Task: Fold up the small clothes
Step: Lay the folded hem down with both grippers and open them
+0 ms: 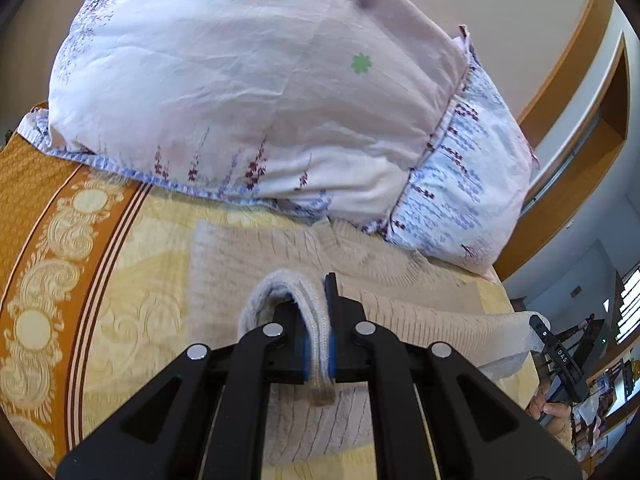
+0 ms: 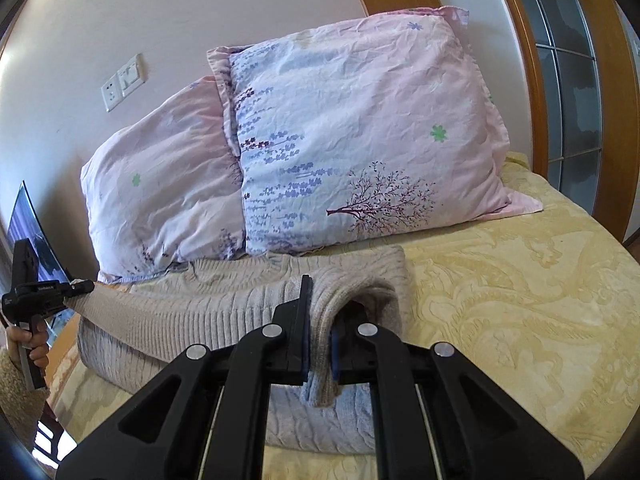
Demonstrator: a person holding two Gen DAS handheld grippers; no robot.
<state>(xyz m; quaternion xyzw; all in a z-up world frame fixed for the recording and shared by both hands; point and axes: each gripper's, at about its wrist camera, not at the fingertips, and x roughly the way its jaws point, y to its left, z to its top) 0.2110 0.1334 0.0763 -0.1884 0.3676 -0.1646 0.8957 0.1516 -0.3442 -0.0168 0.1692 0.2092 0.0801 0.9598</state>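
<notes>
Both claws gripped the beige knit sweater on the bed.

The left claw [image 1: 319,344] was closed on a ribbed cuff [image 1: 280,296], and the right claw [image 2: 319,344] was closed on another sleeve end. The sweater [image 2: 224,300] lay on the yellow bedspread [image 2: 520,280], just before two floral pillows [image 2: 360,140], with one sleeve [image 2: 160,320] stretched across its body toward the left claw.

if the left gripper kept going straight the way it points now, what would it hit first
Probably the beige sweater lying flat on the bed, just ahead of the left gripper, which is shut on a fold of it. Beyond that stands the floral pillow. Depth is hard to judge here.
</notes>
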